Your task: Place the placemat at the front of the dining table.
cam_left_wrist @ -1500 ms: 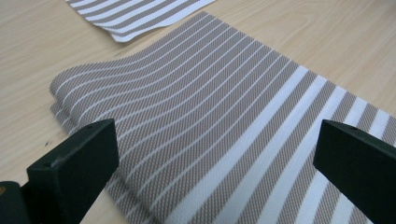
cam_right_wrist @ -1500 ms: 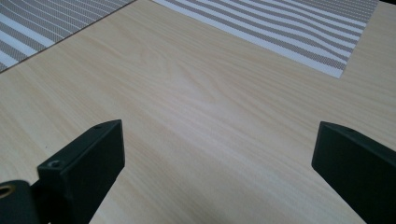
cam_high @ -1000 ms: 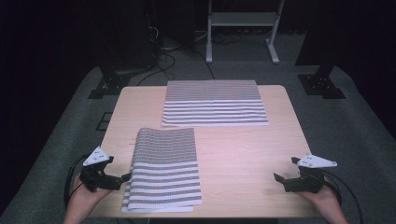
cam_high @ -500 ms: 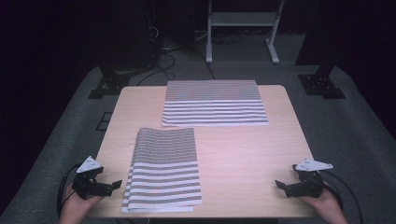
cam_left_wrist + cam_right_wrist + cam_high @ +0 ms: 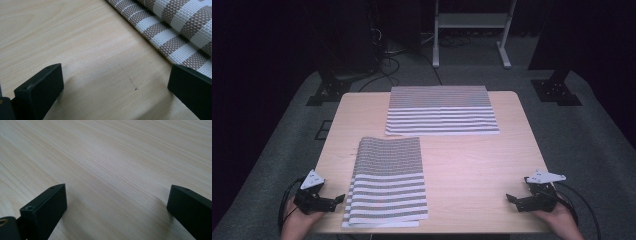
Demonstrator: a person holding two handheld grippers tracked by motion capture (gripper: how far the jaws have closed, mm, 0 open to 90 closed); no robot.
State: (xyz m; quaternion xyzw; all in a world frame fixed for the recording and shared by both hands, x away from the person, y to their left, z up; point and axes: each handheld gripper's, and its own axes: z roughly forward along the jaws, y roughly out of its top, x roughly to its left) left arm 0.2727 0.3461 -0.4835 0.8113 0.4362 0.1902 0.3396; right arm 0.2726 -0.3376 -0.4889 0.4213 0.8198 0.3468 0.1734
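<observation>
The folded striped woven placemat (image 5: 387, 182) lies at the table's (image 5: 472, 165) near left, likely light, floppy and thin-edged, best pinched at its left edge by the left hand-held gripper (image 5: 334, 200), jaws apart just beside it; the right hand-held gripper (image 5: 512, 200) rests well apart, also spread wide.

Folded striped mat (image 5: 388, 181), table's near-left

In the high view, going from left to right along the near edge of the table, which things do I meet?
Left hand-held gripper → folded striped cloth → bare wooden table → right hand-held gripper.
</observation>
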